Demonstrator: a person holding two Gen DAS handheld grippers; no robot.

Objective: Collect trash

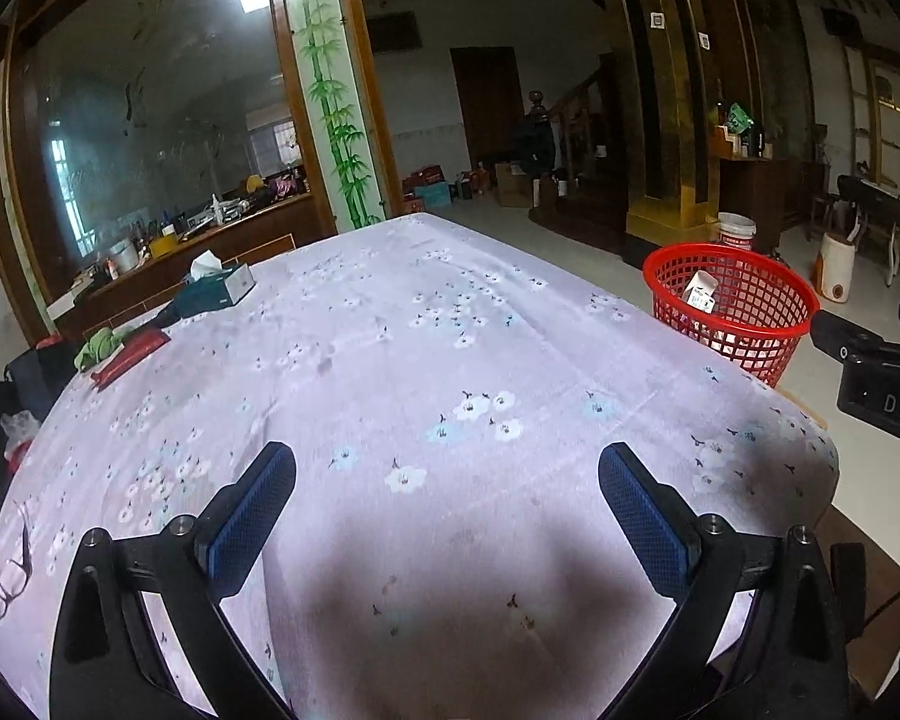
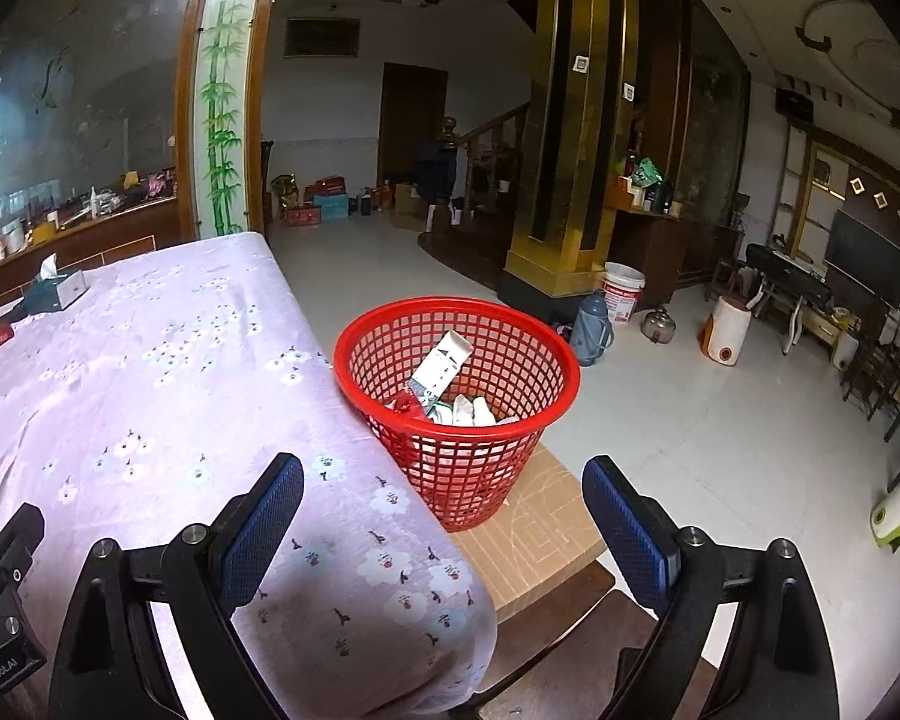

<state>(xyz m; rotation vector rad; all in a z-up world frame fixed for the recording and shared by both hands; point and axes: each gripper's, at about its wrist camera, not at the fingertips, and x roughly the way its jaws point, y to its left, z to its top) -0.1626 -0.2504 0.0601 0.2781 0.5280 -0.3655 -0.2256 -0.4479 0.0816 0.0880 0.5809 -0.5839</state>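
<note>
Both the left gripper (image 1: 447,495) and right gripper (image 2: 444,507) are held wide and empty, trash being already deposited in the red basket (image 2: 510,324) at frame centre.

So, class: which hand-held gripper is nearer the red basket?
Right. The right hand-held gripper hovers open beside the red basket; the left hand-held gripper is over the tablecloth, farther away.

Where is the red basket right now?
In the right wrist view the red basket stands centre frame on a cardboard box, touching the table's right edge.
</note>
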